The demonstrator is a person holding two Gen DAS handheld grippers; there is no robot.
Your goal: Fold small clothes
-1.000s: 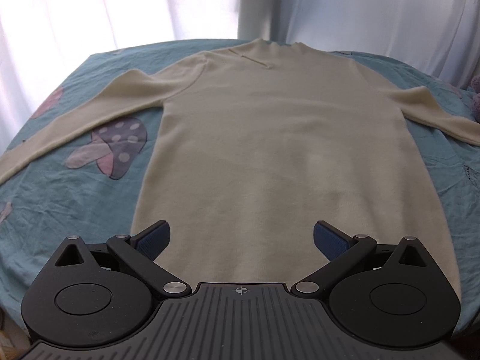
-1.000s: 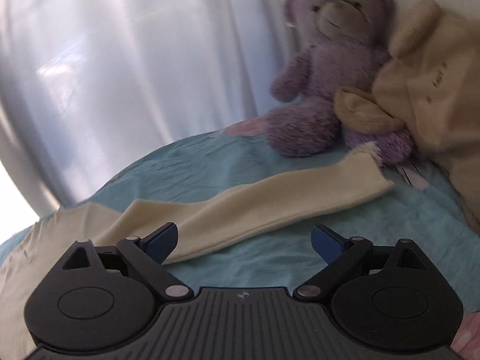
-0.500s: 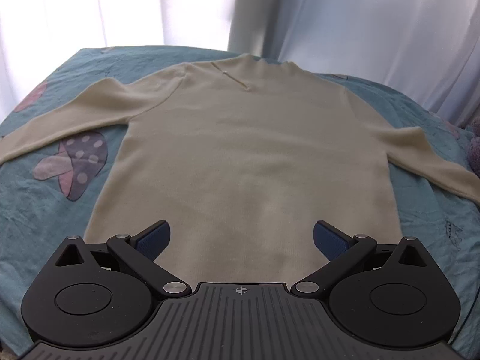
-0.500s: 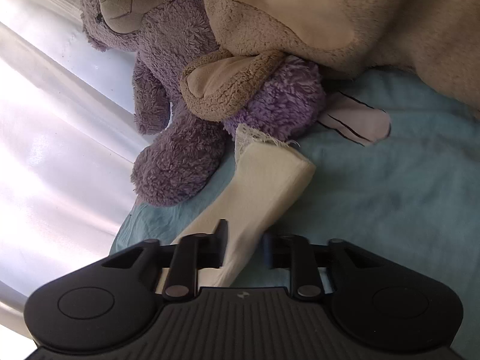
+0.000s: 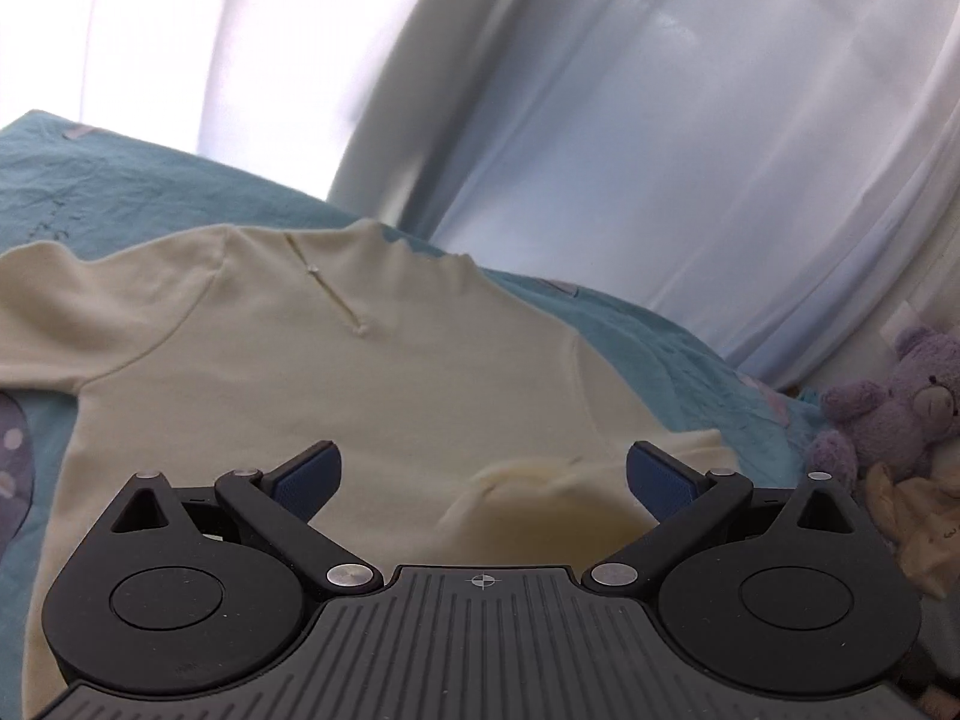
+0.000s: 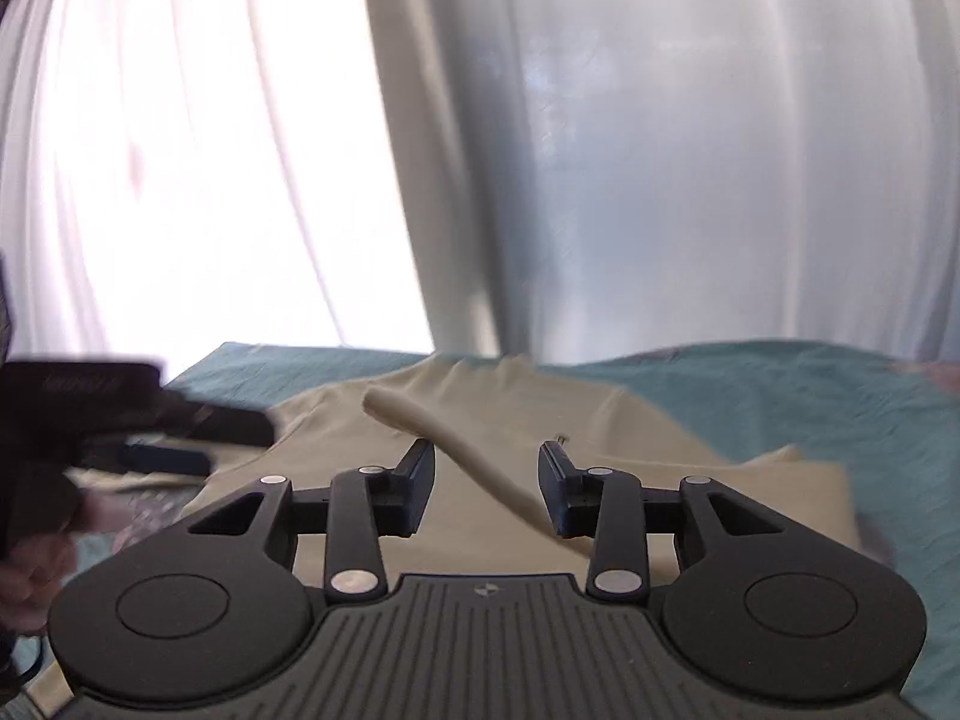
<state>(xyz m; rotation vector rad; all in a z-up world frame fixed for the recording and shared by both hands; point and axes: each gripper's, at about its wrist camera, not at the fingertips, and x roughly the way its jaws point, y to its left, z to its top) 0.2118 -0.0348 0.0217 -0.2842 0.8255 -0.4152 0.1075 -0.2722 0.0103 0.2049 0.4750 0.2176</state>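
Note:
A cream long-sleeved sweater (image 5: 360, 396) lies flat on the teal bed cover (image 5: 150, 198), collar toward the curtains. My left gripper (image 5: 483, 471) is open and empty, low over the sweater's body. A blurred sleeve end (image 5: 540, 504) lies between its fingers. In the right wrist view the sweater (image 6: 660, 480) lies below my right gripper (image 6: 486, 486), which is open. The loose sleeve (image 6: 468, 456) runs diagonally across the gap between its fingers; whether it touches them I cannot tell. The left gripper (image 6: 150, 438) shows blurred at the left.
White curtains (image 5: 660, 150) hang behind the bed. A purple teddy bear (image 5: 888, 408) and a beige plush toy (image 5: 918, 516) sit at the bed's right edge. A mushroom print (image 5: 12, 456) marks the cover at the left.
My right gripper has let go of the sleeve cuff and opened, swinging from the teddy bear back over the sweater. The sleeve now lies across the body. My left gripper moved forward toward the collar.

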